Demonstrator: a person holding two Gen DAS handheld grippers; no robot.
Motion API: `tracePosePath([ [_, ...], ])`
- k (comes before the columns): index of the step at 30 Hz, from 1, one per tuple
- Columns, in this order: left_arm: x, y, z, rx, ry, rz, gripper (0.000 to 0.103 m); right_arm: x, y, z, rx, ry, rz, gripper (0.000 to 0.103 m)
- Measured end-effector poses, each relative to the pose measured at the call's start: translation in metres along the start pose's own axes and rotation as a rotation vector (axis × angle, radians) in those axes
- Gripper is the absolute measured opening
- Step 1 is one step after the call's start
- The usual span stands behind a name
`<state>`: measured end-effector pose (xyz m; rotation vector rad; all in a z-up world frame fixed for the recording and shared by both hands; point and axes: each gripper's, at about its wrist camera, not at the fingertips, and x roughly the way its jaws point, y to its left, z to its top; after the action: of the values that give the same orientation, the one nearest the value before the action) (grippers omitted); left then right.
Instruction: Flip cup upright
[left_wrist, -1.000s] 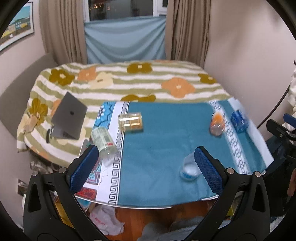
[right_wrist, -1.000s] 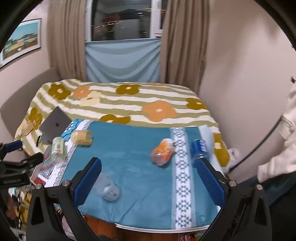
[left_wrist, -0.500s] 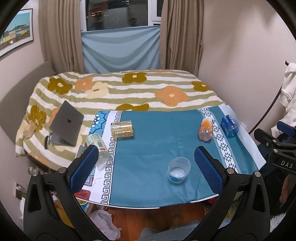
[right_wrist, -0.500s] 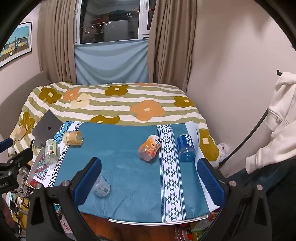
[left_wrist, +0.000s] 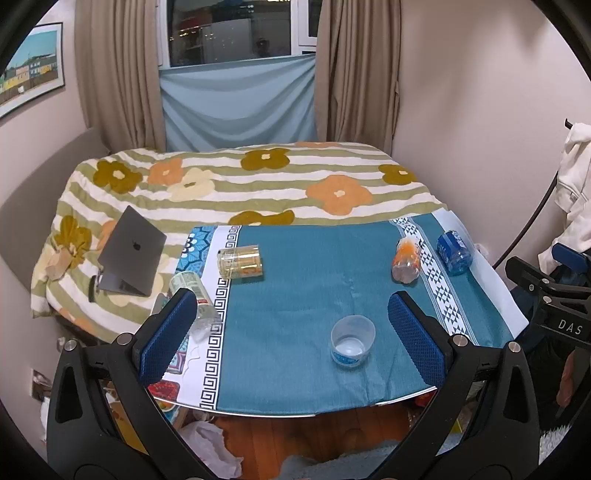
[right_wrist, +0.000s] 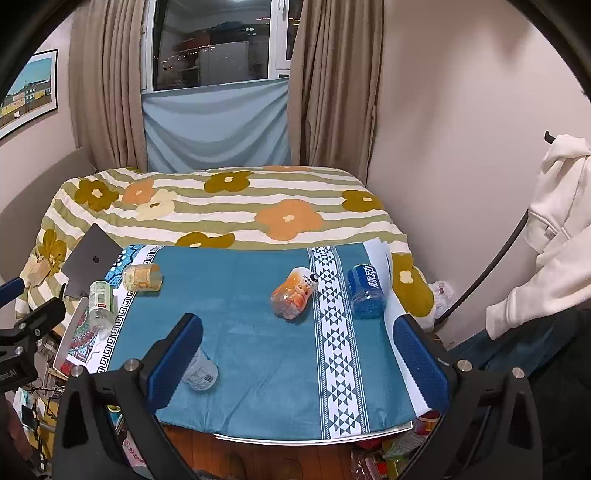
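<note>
A clear plastic cup (left_wrist: 352, 346) stands upright on the teal cloth near the table's front edge; in the right wrist view (right_wrist: 199, 371) it is partly hidden behind my left finger. Other cups lie on their sides: a yellow-printed one (left_wrist: 241, 262) (right_wrist: 142, 277), an orange-printed one (left_wrist: 406, 259) (right_wrist: 294, 292), a blue one (left_wrist: 453, 252) (right_wrist: 366, 291) and a green-labelled one (left_wrist: 192, 295) (right_wrist: 99, 302). My left gripper (left_wrist: 291, 338) is open and empty, held back above the front edge. My right gripper (right_wrist: 299, 360) is open and empty too.
The table (left_wrist: 295, 411) is covered by a teal patterned cloth. Behind it is a bed with a flowered blanket (left_wrist: 258, 181) and a grey laptop (left_wrist: 131, 254). A white hoodie (right_wrist: 546, 236) hangs at right. Clutter lies on the floor under the table.
Both grippers have pulled back and up from the table, so the whole tabletop shows smaller and lower. The clear cup stays upright where it stood.
</note>
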<state>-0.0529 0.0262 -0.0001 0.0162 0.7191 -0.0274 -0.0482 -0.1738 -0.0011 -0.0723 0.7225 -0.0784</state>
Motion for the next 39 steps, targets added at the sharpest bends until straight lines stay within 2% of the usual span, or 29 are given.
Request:
tracePosePath([
  [39,0.000,0.012,0.000,-0.005,-0.008,0.013,0.103,0.001,0.000,0.000,-0.002,0.002,0.004,0.103],
])
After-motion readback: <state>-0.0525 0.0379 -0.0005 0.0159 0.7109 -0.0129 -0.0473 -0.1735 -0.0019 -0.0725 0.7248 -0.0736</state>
